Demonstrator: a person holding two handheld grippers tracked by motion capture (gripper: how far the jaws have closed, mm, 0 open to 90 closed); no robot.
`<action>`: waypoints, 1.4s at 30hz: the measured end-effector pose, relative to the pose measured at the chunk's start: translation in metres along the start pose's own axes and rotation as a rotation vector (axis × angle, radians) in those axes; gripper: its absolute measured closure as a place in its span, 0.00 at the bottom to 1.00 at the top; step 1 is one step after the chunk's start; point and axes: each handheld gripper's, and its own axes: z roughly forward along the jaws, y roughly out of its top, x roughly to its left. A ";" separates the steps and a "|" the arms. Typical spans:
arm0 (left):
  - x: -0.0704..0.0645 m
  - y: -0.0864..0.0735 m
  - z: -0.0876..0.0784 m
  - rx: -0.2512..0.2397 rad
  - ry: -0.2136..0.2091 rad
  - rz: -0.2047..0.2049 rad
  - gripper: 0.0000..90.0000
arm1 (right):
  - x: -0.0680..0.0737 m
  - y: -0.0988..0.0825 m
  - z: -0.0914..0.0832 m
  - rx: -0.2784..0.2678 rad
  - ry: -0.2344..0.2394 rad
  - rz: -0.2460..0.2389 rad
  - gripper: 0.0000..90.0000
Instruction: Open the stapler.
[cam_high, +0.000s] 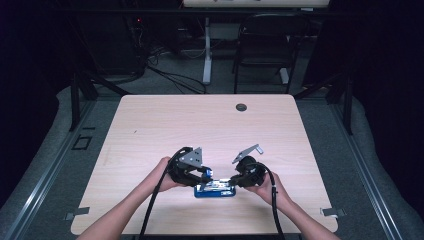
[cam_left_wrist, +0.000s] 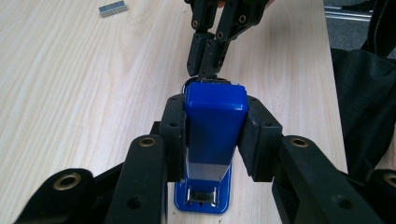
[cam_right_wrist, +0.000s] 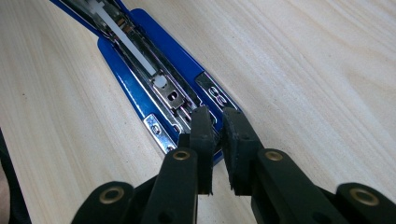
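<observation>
Blue stapler (cam_left_wrist: 215, 121) clamped in left tool (cam_left_wrist: 215, 140), right tool (cam_right_wrist: 217, 135) seemingly touching its front end

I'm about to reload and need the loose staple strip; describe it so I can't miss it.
Start at the wooden table, then find the blue stapler clamped in the left tongs. Beyond it, toward the far left in the left gripper view, lies the staple strip, alone on bare wood. It is a short, silvery-grey metal bar, unlike the blue stapler.
</observation>
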 end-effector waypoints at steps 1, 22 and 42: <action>0.000 0.000 -0.001 0.005 -0.001 -0.001 0.74 | 0.000 0.000 0.000 0.001 0.000 0.000 0.93; 0.000 -0.016 -0.015 0.007 0.009 -0.033 0.73 | 0.001 0.000 0.000 0.001 -0.004 0.000 0.93; 0.000 -0.020 -0.018 0.026 0.007 -0.024 0.73 | 0.001 0.000 0.000 -0.004 -0.003 -0.001 0.93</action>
